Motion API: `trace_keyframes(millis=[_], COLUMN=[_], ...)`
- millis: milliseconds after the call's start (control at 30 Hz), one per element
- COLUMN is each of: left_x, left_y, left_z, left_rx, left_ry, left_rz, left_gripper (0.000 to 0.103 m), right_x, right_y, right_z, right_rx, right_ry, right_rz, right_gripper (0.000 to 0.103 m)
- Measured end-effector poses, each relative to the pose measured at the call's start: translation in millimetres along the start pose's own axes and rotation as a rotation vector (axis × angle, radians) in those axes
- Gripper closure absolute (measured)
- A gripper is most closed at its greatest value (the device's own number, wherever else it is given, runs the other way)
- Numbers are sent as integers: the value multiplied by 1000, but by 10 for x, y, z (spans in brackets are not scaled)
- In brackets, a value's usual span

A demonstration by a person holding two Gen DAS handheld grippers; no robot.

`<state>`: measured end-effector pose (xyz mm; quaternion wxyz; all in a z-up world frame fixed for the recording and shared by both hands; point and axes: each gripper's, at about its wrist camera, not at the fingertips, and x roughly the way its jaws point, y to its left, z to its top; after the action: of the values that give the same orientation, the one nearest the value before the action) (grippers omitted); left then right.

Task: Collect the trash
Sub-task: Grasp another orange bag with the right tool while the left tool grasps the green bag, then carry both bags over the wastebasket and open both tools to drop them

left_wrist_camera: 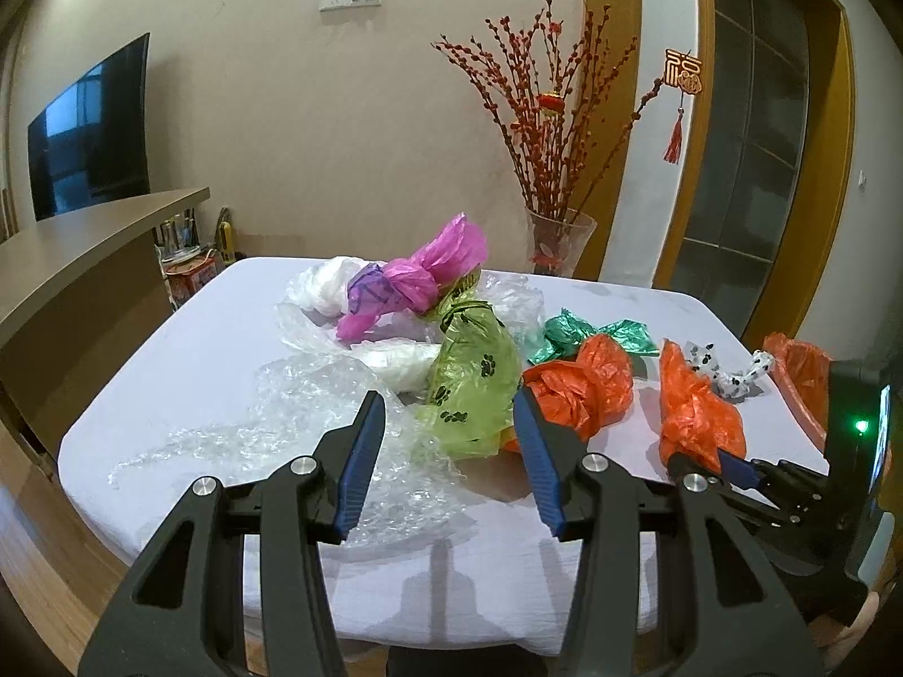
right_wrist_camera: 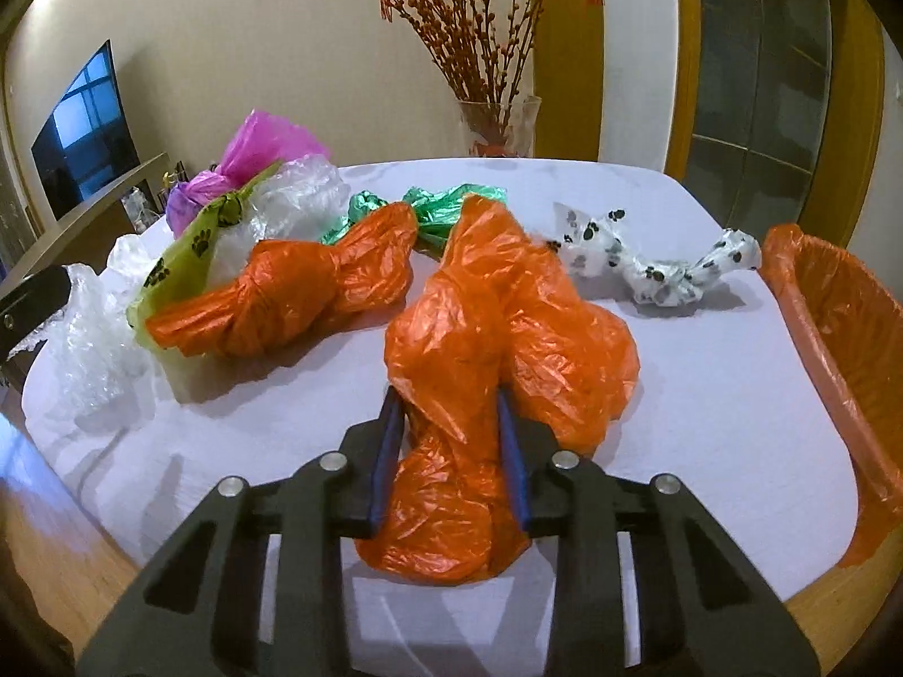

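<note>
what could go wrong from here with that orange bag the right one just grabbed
The right hand-held gripper pinches only a thin fold of the loose orange bag, so the slick plastic may slip out or tear on lifting. The knotted orange bag lies close by and could be dragged along. The bin sits at the table edge; a trailing tail might catch its rim and miss.

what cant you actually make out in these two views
- Right wrist view: the orange-lined bin is cut off by the right edge; its inside and bottom are hidden.
- Right wrist view: what the right gripper grips in the orange bag, if anything, is hidden by the opaque plastic.
- Left wrist view: the near base of the green paw-print bag is hidden behind the left gripper and bubble wrap.
</note>
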<state>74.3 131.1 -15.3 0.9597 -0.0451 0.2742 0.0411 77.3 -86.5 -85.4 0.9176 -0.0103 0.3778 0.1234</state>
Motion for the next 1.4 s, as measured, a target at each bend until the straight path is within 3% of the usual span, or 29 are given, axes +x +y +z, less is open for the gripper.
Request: trace_keyframes(millis=[233, 433, 567, 667, 733, 800, 1067, 1400], left_x=[83, 235, 492, 685, 760, 780, 364, 66], left_y=[-73, -182, -281, -312, -296, -275, -326, -716], left_z=[-11, 121, 230, 230, 204, 189, 361, 594], left_rx=[0, -5, 2, 12, 11, 4, 11, 45], left_ry=[26, 48, 104, 161, 192, 208, 79, 30], left_rz=[-16, -31, -7, 15, 12, -13, -144, -319], left_gripper=[55, 55, 55, 69, 89, 99, 102, 102], right_x=[-53, -231, -339, -388, -406, -434, -573, -811], right_y=[-35, -95, -169, -227, -246, -261, -370, -594], right_z=[-18, -60, -67, -81, -86, -92, -69, -42], right_rx=[-5, -2, 9, 21, 24, 26, 43, 83], right_ry=[-12, -38, -46, -49, -49, -52, -90, -144], right_rz=[14, 29, 29, 28, 27, 24, 19, -29], right_gripper=[87, 89, 89, 89, 89, 89, 89, 89])
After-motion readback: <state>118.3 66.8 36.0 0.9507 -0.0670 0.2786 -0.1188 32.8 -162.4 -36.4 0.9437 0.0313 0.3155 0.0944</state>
